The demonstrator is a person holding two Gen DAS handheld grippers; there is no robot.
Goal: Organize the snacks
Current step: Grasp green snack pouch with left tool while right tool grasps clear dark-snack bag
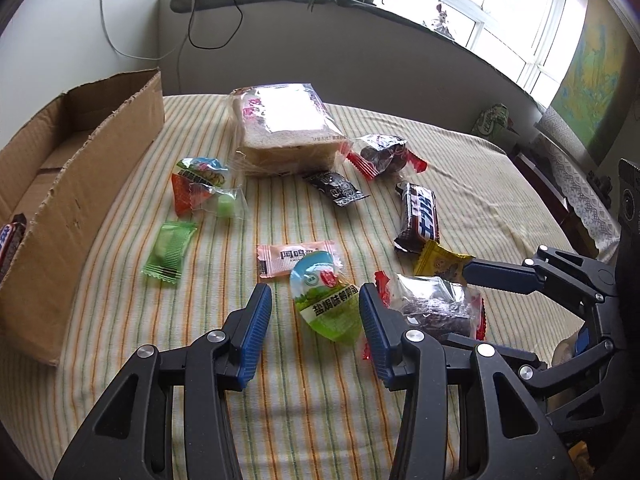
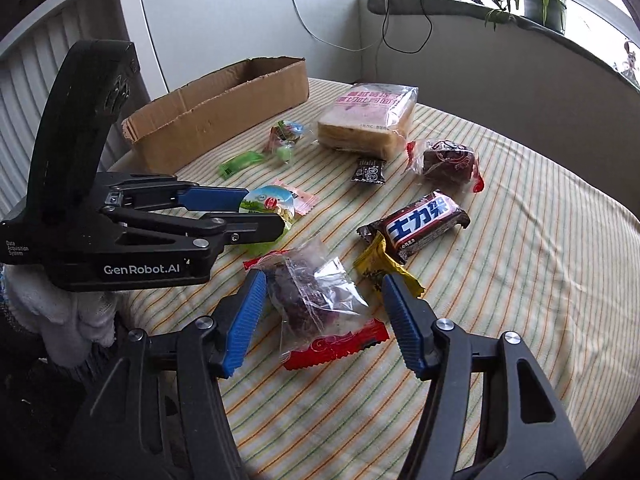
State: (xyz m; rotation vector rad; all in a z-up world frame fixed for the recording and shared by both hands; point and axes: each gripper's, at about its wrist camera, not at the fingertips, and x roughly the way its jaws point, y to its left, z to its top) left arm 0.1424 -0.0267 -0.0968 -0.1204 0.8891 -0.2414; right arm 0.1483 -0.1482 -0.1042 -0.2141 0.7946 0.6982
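My left gripper (image 1: 316,320) is open, its blue pads on either side of a green-and-blue sealed snack cup (image 1: 326,304) that lies on the striped tablecloth (image 1: 304,400). In the right wrist view the left gripper (image 2: 244,212) reaches over that cup (image 2: 268,200). My right gripper (image 2: 324,312) is also open and straddles a clear-wrapped brown cake with red ends (image 2: 316,296). The left wrist view shows the same cake (image 1: 436,304) under the right gripper (image 1: 472,308). An open cardboard box (image 1: 80,184) stands at the left, also in the right wrist view (image 2: 216,108).
Loose on the cloth lie a bread bag (image 1: 280,128), a chocolate bar (image 2: 420,220), a yellow candy (image 2: 376,264), a black packet (image 1: 336,188), a second brown cake (image 1: 384,152), a pink packet (image 1: 288,258) and a green wafer (image 1: 170,252). Another chocolate bar (image 1: 10,236) lies inside the box.
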